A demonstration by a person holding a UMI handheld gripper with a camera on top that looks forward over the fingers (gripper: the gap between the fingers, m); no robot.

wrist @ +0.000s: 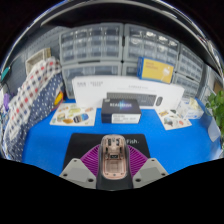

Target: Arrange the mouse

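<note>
With the gripper (112,172) clamped on the mouse (113,158), lower it gently toward the blue mat (60,140) at 12 o'clock, keeping level.

We see a mouse (113,158) of smooth, slightly glossy pinkish plastic, ribbed purple pads (97,158) beside it, a matt blue table cover (60,137), and checked cloth (33,95).

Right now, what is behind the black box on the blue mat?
Behind the black box stands a white board, then a wall of drawer cabinets. The box covers the board's lower edge. The gripper holds the mouse between its fingers.
</note>
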